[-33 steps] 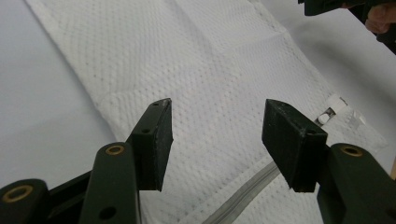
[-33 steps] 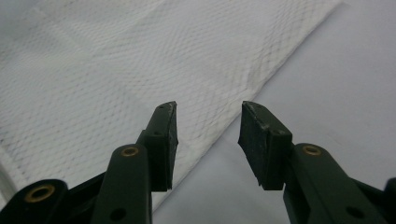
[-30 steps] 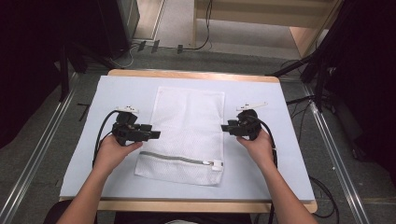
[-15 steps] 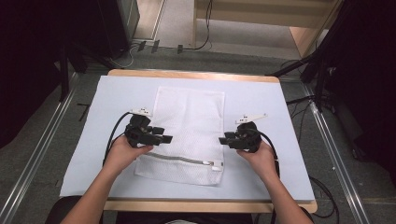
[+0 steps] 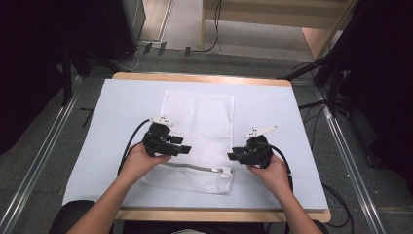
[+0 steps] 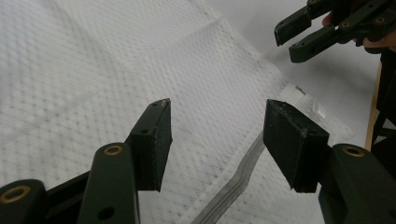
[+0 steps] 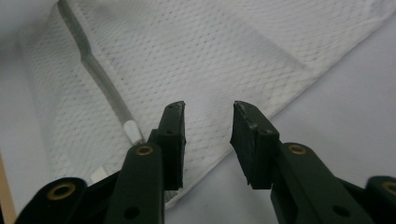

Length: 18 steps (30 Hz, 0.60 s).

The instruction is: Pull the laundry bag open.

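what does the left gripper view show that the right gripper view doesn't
Left gripper view: the other tool up in the far corner, with the left tool open over the mesh bag. Right gripper view: the zipper pull and the bag's corner beside bare table, under the right tool, jaws apart. Both: the bag and its zipper.

Both forearms are reaching in from the table's near edge. The left gripper (image 5: 185, 149) is hovering left of centre, its jaws standing wide with nothing between them. The right gripper (image 5: 232, 155) is facing it from the right side — its jaws have just been closing, still parted, gripping nothing.
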Each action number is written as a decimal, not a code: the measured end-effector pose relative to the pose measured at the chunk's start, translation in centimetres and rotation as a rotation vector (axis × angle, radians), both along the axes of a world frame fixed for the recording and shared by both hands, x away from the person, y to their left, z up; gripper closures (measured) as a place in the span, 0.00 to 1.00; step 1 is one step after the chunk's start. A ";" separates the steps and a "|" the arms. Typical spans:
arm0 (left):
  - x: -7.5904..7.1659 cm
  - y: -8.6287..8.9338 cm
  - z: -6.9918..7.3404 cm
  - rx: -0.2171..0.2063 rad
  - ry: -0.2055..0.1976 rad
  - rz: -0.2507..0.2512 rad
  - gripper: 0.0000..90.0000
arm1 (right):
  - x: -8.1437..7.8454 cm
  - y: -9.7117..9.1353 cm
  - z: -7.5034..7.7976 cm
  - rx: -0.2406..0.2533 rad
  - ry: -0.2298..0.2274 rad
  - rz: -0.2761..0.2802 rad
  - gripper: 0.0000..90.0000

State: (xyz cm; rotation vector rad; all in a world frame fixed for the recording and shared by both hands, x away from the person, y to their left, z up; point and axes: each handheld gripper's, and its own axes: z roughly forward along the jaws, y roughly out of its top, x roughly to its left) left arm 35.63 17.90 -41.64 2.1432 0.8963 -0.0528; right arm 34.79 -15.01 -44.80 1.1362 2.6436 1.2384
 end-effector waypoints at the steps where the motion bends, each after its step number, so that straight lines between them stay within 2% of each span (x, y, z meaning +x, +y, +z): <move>1: -0.1 -0.3 -0.1 -0.004 -0.003 -0.004 0.51 | -0.1 0.1 0.0 -0.001 -0.002 0.012 0.76; 7: -0.2 -1.4 -0.3 0.001 0.003 -0.031 0.56 | -0.6 0.6 -0.1 0.001 -0.005 0.048 0.84; 11: -0.2 -1.9 -0.6 -0.015 0.020 -0.040 0.57 | -0.9 0.9 -0.1 0.001 0.011 0.073 0.92; 16: -0.3 -2.8 -0.9 -0.013 0.028 -0.068 0.62 | -1.4 1.4 -0.6 -0.038 0.037 0.123 1.00; 18: -0.4 -3.2 -1.0 -0.008 0.025 -0.075 0.63 | -1.5 1.5 -0.8 -0.043 0.048 0.133 1.00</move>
